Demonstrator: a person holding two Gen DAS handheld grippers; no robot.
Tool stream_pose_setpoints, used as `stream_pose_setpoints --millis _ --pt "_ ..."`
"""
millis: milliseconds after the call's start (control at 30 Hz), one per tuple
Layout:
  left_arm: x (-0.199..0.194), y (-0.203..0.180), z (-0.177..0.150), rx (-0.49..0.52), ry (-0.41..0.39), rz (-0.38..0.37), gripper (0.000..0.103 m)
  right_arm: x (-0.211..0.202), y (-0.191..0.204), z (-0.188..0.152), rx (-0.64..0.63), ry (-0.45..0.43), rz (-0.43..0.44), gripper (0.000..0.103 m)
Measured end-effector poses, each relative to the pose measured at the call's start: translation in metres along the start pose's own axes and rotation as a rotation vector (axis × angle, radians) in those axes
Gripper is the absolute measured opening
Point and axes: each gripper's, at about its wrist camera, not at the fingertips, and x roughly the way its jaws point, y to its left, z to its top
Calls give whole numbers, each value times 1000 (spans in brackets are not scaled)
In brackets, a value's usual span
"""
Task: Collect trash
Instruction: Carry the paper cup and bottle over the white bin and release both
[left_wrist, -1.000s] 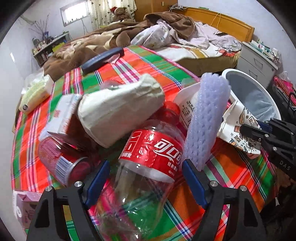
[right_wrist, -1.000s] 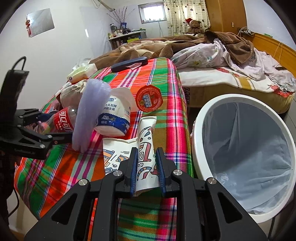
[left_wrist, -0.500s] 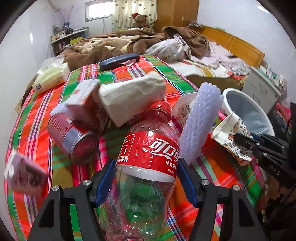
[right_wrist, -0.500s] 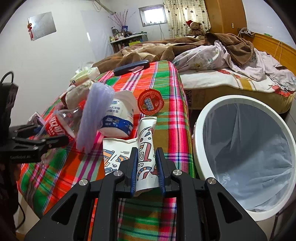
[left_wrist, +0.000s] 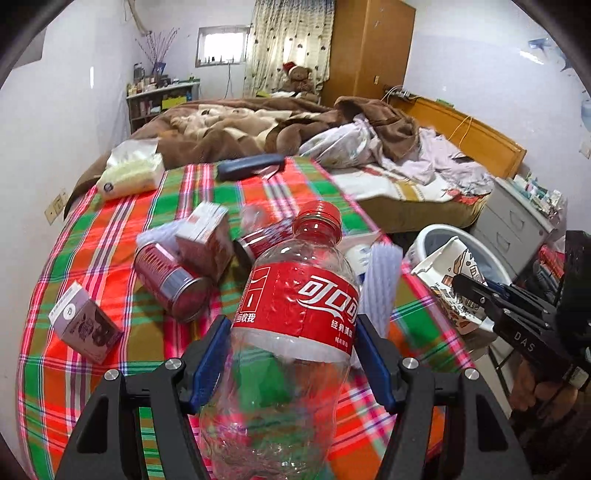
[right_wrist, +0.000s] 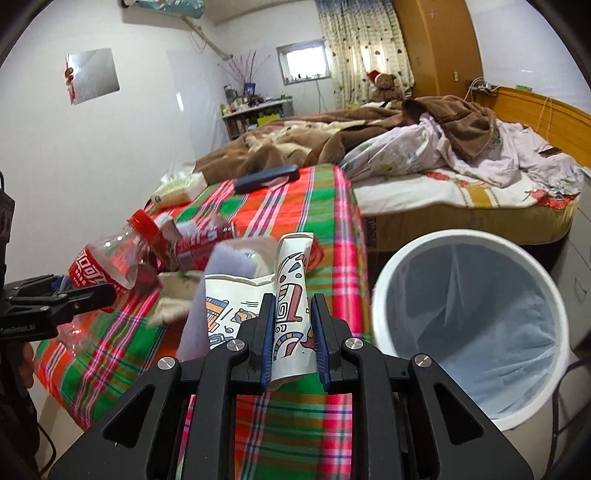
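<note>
L claw (left_wrist: 293, 354) clenched on clear cola bottle (left_wrist: 295, 314), raised over the plaid surface (left_wrist: 110, 229); cans (left_wrist: 170, 282) & cartons ahead-left. R claw (right_wrist: 293, 325) clamps flattened paper cup (right_wrist: 291, 295) at surface's right edge; white bin (right_wrist: 469, 354) just right, mouth unobstructed.

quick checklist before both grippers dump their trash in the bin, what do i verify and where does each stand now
1. Left gripper shut on the cola bottle: ok.
2. Right gripper shut on the flattened paper cup: ok.
3. Bin open and lined: ok.
4. Paper cup over the bin mouth: not ok, it is beside the rim.
5. Bottle lifted clear of the red can: ok.
6. Bottle empty: cannot tell.
</note>
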Motion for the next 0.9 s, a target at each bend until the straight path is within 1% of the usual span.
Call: stream_pose_setpoints --millis 200,500,633,733,833,900 --pt "-6 -32 11 34 -29 -38 67 -15 -19 5 35 -40 -52 20" --pt "6 -88 25 76 -34 -124 67 -28 -50 6 88 -75 -139 20" --pt "17 -116 30 92 -26 -170 67 -33 -68 7 113 -81 -176 20" --pt "29 -141 32 117 -17 -185 67 -33 -83 7 133 -78 -208 20" --pt "47 -164 34 132 14 -220 67 -28 -101 5 155 -60 -240 20" --pt "58 -179 35 146 28 -224 67 -25 -112 2 167 -43 -261 20"
